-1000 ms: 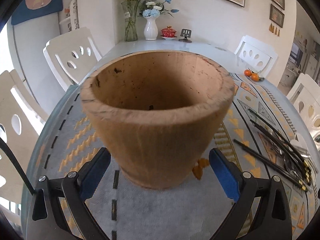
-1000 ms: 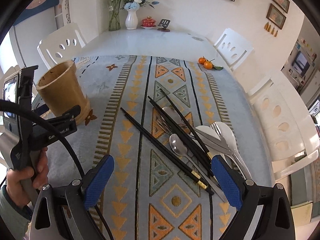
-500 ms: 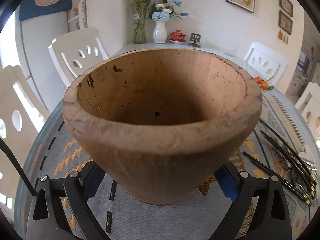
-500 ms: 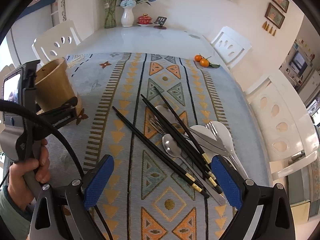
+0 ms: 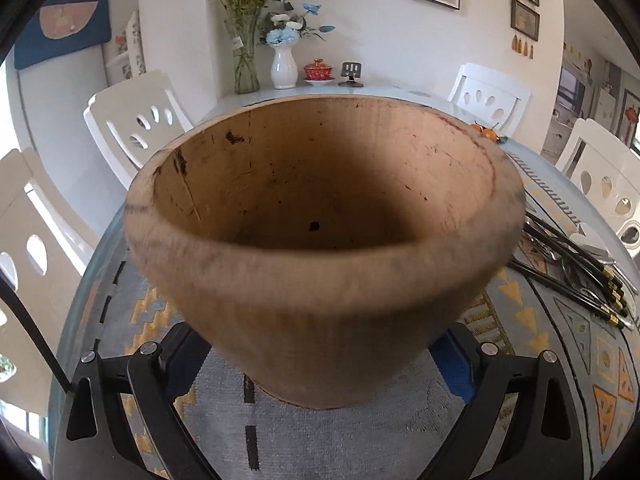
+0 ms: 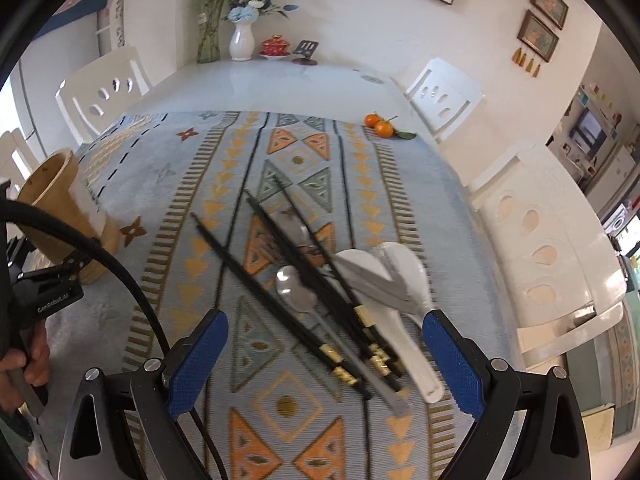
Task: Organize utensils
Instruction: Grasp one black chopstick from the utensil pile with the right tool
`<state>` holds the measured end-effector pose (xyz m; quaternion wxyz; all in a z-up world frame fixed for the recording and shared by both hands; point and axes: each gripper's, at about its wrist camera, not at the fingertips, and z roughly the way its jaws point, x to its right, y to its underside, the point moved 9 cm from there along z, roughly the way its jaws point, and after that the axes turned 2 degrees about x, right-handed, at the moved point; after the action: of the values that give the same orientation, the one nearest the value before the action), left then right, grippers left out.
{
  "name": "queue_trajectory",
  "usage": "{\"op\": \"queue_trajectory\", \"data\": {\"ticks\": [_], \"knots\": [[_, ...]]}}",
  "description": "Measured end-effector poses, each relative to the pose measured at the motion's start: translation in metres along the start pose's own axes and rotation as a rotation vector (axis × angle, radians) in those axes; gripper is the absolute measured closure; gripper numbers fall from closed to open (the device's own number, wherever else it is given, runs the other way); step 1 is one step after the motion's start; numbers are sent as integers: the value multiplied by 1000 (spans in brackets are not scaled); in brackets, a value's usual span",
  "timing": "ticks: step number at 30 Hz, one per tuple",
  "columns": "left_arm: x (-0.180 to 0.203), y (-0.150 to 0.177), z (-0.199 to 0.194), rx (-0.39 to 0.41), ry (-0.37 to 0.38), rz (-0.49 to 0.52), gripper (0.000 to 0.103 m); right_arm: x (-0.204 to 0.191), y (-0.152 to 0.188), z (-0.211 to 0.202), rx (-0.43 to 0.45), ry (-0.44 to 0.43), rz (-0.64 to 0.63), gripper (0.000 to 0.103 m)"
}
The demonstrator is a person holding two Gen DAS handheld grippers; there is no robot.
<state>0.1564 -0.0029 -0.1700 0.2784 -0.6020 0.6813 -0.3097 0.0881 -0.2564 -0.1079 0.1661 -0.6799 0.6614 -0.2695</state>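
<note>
A brown wooden pot [image 5: 320,300] fills the left wrist view, empty inside. My left gripper [image 5: 320,364] has the pot's lower wall between its blue pads [image 5: 454,368]; they press on it while the jaws are opening a little. From the right wrist view the pot [image 6: 56,204] leans at the far left. My right gripper [image 6: 322,344] is open and hovers over a pile of black chopsticks [image 6: 280,280], a metal spoon [image 6: 296,292] and white ceramic spoons [image 6: 396,288]. Nothing is between its pads.
A patterned cloth [image 6: 280,152] covers the table. Two oranges [image 6: 378,124] lie at its far right edge. Vases [image 6: 242,40] and a red lidded cup [image 6: 275,46] stand at the far end. White chairs [image 6: 548,256] ring the table. A hand [image 6: 24,364] grips the left tool.
The left gripper closed in around the pot, which now looks larger and nearer. The right gripper has come closer over the utensil pile, and the pot leans more.
</note>
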Motion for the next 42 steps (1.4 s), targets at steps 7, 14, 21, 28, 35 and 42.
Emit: {"op": "queue_trajectory", "data": {"ticks": [7,14,21,28,35,42], "knots": [[-1,4,-1,-2,-4,-6,6,42,-9,-18,23,23,67,6],[-4,5,2,-13,32,-43,6,93,-11,-21,-14,43,136,20],[-3,5,3,-13,33,-43,6,108,-16,-8,-74,-27,127,24],[-5,6,5,-22,35,-45,5,88,0,39,-164,-91,23,53],[-3,6,3,-10,13,-26,6,49,-2,59,-154,-237,-1,61],[-2,7,4,-15,6,-20,6,22,-40,87,-153,-292,-32,61]]}}
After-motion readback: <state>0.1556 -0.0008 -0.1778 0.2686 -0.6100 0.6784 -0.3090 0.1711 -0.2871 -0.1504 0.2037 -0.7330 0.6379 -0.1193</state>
